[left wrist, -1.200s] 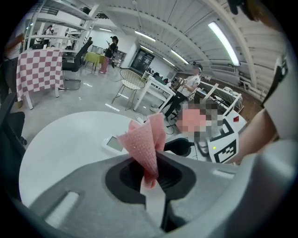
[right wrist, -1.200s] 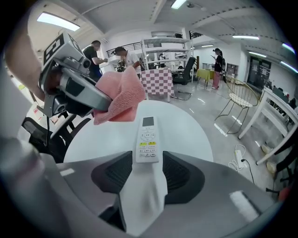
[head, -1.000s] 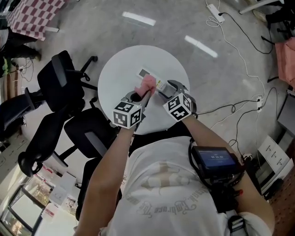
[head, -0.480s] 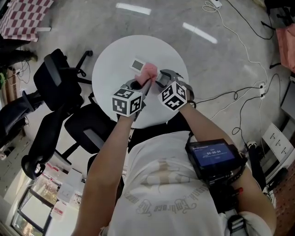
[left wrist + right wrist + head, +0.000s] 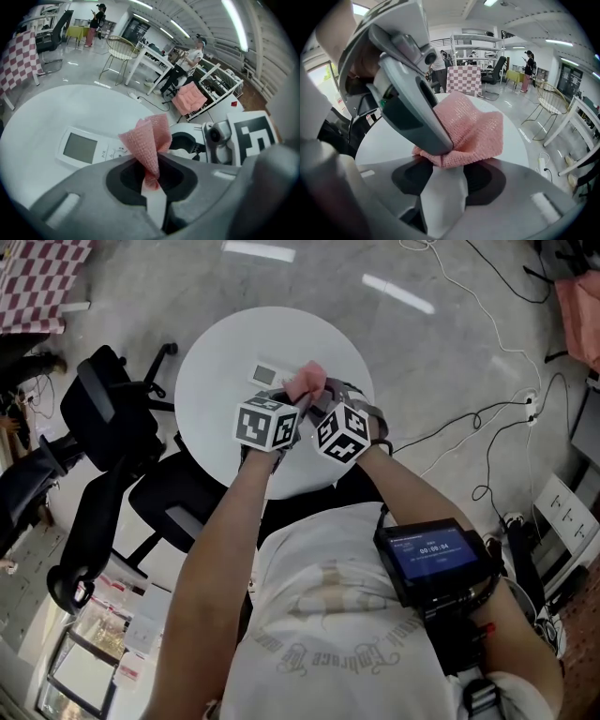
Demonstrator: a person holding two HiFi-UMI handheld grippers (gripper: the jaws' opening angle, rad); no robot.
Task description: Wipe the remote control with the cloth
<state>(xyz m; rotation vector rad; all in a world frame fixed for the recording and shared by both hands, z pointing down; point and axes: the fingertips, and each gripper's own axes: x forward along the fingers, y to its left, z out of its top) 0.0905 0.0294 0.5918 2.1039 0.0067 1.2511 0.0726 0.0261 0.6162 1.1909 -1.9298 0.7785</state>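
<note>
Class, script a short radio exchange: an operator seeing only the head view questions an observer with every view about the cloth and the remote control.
Operator: Is anything gripped on the left?
Observer: Yes. The left claw pinches the pink cloth by its lower end; the rest fans out past its tips.
Operator: And the other side?
Observer: The right claw has just been closing; the white end of the remote control sits between its jaws.

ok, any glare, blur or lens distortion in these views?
Head view: ceiling-light glare streaks on the glossy grey floor, round white table near blown out. Left gripper view: fisheye bend, black corners, pink mesh cloth sharp. Right gripper view: same bend, close foreground soft.
</note>
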